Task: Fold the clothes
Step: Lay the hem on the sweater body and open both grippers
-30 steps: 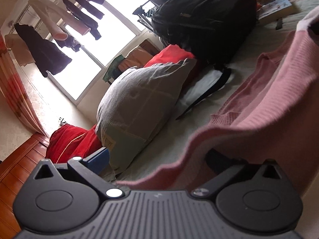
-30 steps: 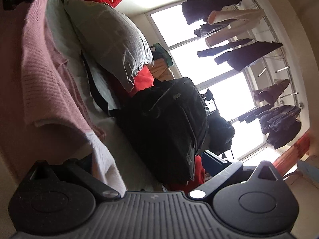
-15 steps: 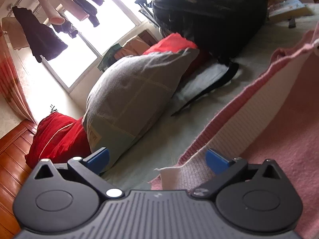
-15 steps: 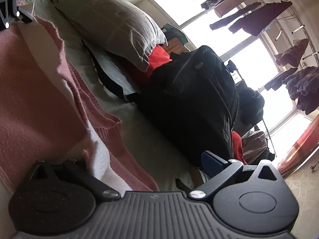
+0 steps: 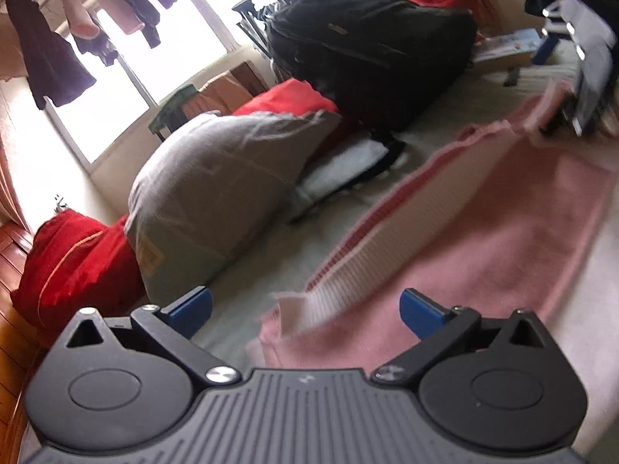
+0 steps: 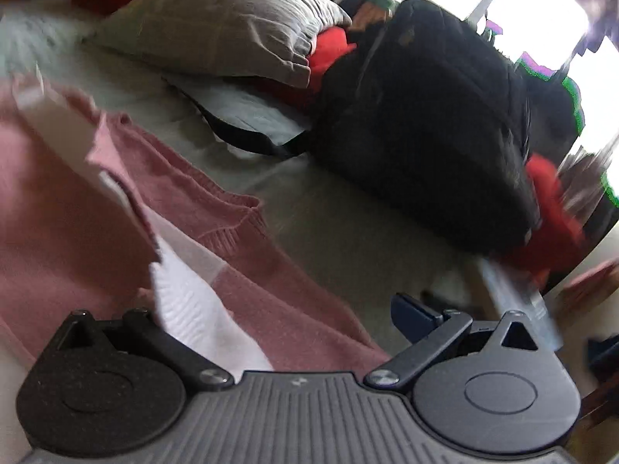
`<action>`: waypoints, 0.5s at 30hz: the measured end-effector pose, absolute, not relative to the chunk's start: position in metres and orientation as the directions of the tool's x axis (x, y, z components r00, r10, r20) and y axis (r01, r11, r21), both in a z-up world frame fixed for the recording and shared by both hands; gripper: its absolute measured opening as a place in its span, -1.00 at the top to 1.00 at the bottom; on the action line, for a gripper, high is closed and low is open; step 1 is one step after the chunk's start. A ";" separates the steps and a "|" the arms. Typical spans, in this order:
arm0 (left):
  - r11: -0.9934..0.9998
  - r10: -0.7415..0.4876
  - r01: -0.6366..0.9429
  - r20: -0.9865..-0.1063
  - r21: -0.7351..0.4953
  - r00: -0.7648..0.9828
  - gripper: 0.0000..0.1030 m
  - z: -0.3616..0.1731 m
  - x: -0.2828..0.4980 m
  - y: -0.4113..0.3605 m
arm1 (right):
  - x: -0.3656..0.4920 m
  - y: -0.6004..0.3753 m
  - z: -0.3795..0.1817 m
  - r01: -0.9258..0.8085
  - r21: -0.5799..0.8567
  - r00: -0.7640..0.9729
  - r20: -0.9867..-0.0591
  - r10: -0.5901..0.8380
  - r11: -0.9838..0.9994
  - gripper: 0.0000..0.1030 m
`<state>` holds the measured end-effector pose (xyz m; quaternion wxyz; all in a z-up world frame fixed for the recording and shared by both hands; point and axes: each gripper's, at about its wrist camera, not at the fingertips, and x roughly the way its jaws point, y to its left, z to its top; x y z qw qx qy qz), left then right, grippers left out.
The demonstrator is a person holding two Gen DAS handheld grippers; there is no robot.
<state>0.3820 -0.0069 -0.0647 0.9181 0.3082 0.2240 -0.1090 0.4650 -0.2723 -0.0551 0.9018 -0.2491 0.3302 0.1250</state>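
Sweater [image 5: 483,232] lies flat on the bed [image 5: 348,232] for folding; your left gripper [image 5: 305,305] and right gripper [image 6: 278,309] are spread, holding nothing.

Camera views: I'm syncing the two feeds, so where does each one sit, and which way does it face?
Left wrist: sits on the left gripper, low over the bed, facing along the pink sweater toward the grey pillow and window; its own two blue-tipped fingers show, and the other gripper at far right.
Right wrist: sits on the right gripper, facing across the sweater toward the black backpack; only one blue fingertip shows, cloth covers the other.
Shared: sweater, pillow, backpack, bed sheet.
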 end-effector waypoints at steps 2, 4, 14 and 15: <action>0.780 -0.074 0.351 -0.482 0.518 0.873 -0.99 -0.066 0.368 -0.006 | 0.461 -0.284 -0.037 -0.415 -0.267 0.720 -0.680 0.135 0.870 -1.00; 0.776 -0.092 0.368 -0.485 0.513 0.870 -0.99 -0.066 0.353 -0.006 | 0.452 -0.296 -0.017 -0.435 -0.173 0.700 -0.682 0.212 0.884 -1.00; 0.783 -0.216 0.475 -0.541 0.401 0.813 -0.99 -0.067 0.289 -0.014 | 0.395 -0.313 0.005 -0.453 -0.200 0.726 -0.649 0.229 0.869 -1.00; 0.784 -0.227 0.484 -0.547 0.388 0.806 -0.99 -0.068 0.283 -0.015 | 0.396 -0.311 -0.003 -0.452 -0.232 0.721 -0.663 0.200 0.862 -1.00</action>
